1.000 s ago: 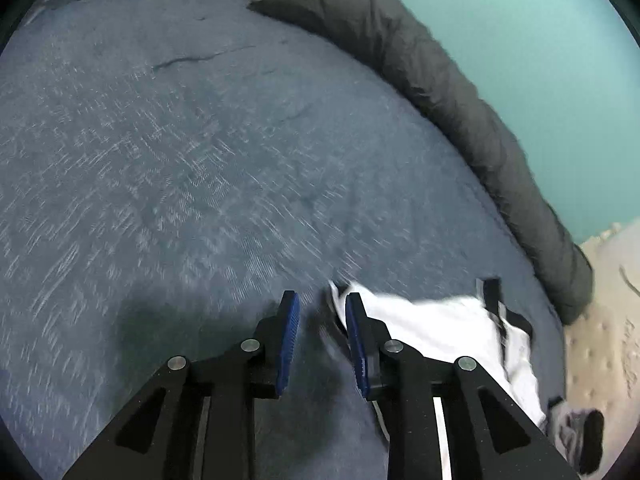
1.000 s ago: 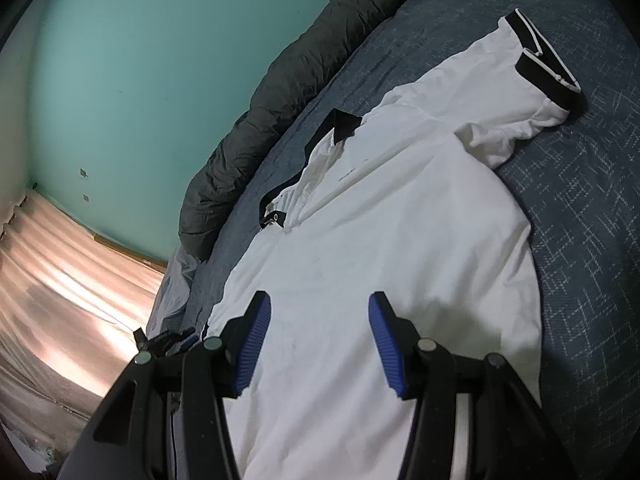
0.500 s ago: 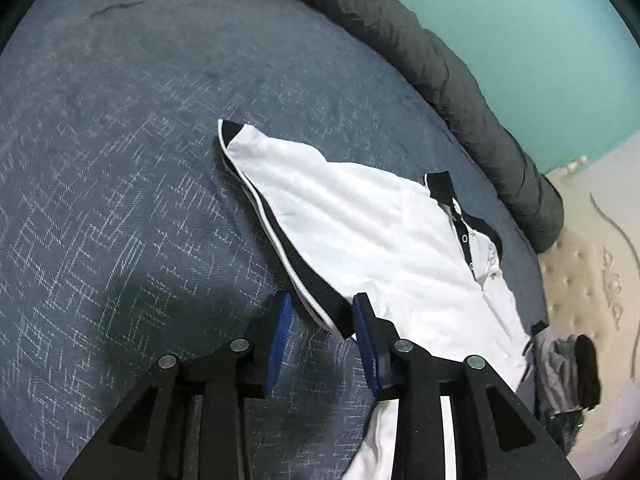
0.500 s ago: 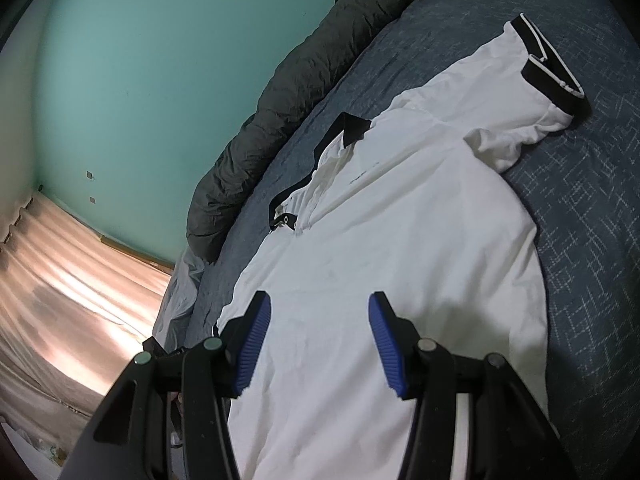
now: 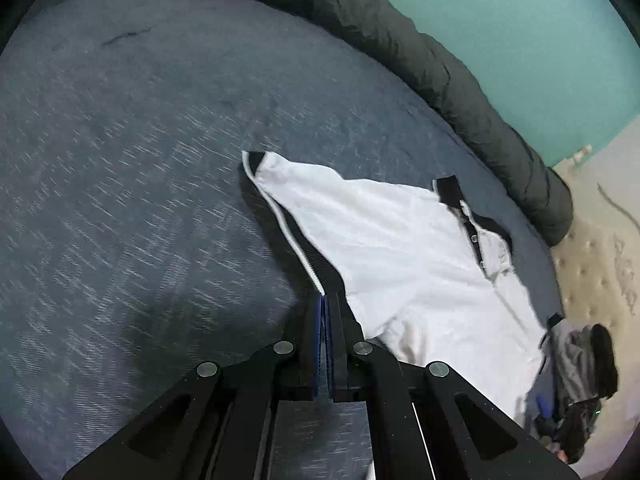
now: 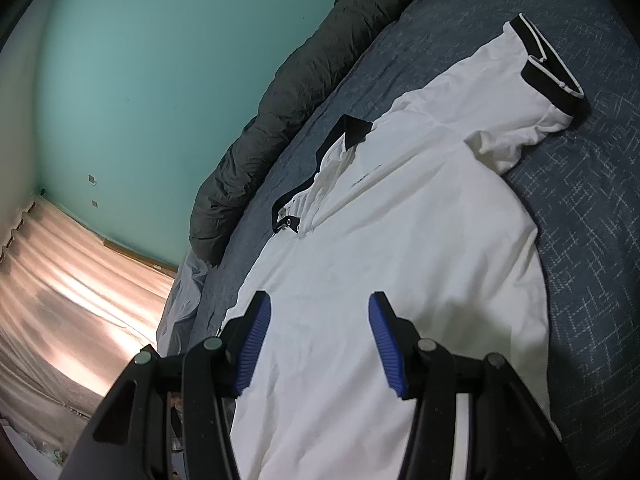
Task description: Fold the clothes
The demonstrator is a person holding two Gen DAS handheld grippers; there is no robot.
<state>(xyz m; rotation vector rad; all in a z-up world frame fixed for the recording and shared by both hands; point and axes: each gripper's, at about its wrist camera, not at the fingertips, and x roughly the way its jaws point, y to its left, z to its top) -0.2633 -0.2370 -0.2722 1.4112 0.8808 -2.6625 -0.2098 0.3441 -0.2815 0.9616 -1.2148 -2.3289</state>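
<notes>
My left gripper (image 5: pixel 325 304) pinches the sleeve cuff (image 5: pixel 316 268) of the shirt (image 6: pixel 400 240), spread flat on the bed (image 5: pixel 140 160) — right gripper (image 6: pixel 318 344) gapes wide above its body. Sleeve fold in hand, I judge — next carry the cuff inward.

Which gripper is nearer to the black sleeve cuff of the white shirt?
Left. The left gripper is shut on the sleeve cuff. The right gripper is open over the shirt body, apart from the cuff.
</notes>
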